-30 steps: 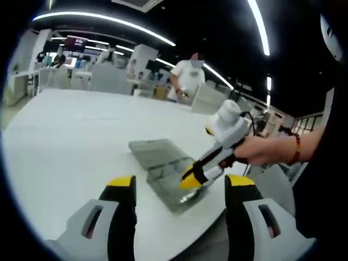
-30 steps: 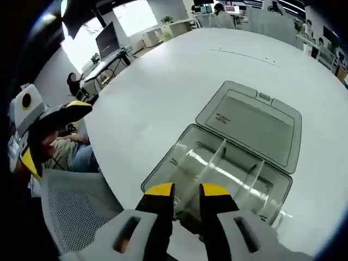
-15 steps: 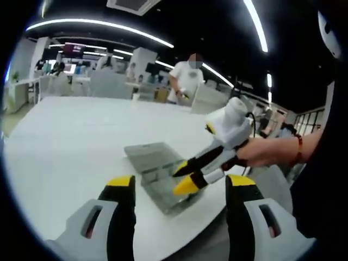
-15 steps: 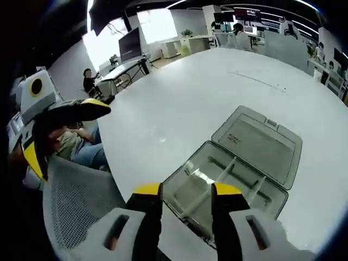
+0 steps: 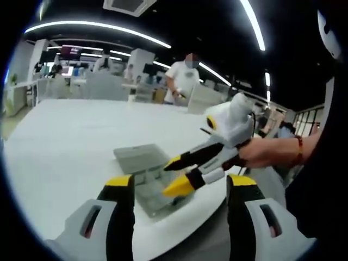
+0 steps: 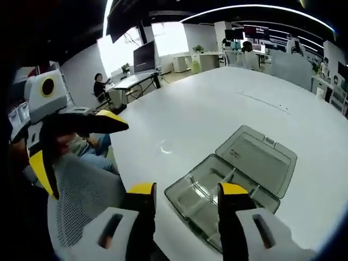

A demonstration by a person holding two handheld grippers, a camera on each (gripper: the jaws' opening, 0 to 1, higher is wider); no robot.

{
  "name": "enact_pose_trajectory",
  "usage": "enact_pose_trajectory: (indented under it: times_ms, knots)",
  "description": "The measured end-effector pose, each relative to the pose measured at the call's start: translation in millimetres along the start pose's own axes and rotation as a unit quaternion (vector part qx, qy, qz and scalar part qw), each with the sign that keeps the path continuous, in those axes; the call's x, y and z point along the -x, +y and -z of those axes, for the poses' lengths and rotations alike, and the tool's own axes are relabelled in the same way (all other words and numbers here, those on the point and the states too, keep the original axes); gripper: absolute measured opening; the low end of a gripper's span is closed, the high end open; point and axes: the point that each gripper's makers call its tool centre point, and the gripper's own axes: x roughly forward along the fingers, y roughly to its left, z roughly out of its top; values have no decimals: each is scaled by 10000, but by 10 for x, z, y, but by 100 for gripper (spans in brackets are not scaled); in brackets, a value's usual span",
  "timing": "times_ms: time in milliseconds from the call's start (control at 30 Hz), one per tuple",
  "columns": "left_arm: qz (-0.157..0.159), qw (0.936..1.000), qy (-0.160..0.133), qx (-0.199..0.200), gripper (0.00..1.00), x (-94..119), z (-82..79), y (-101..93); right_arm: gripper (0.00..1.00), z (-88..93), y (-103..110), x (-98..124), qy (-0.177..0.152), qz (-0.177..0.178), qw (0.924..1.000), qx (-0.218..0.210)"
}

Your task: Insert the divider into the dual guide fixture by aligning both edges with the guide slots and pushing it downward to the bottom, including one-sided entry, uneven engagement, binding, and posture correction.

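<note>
Right gripper [image 6: 185, 191] lifted away from clear plastic box [image 6: 231, 179], now spread wide, left gripper [image 5: 182, 183] also gaping, smooth white table [image 6: 206, 114]

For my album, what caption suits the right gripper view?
Open right gripper hovering over a clear compartment box, lid open flat, on a white table.

The clear plastic fixture box [image 6: 217, 204] is lying open near the white table's [image 6: 206, 119] edge, its grey lid [image 6: 258, 159] folded back flat. Thin clear dividers [image 6: 228, 176] are standing inside, apparently seated in their slots.
</note>
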Motion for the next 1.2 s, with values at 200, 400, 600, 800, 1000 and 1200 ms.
enact_pose_trajectory:
  times_ms: [200, 400, 600, 800, 1000, 1200]
  knots:
    - [87, 9999, -1, -136, 70, -75, -24, -141, 44, 26, -71, 163, -163, 87, 9998, -86]
    - [120, 9998, -2, -181, 76, -172, -27, -234, 48, 99, -164, 324, -203, 202, 9996, -33]
    - [197, 9993, 88, -298, 81, -284, -2, -388, 50, 191, -289, 494, -277, 357, 9990, -77]
    - [218, 9991, -35, -371, 85, -358, -72, -493, 52, 291, -456, 621, -352, 585, 9972, -292]
    - [287, 9987, 53, -407, 88, -481, -32, -572, 50, 421, -636, 769, -308, 838, 9945, -538]
    - [408, 9985, 53, -361, 88, -561, -65, -617, 49, 566, -806, 911, -283, 1067, 9908, -781]
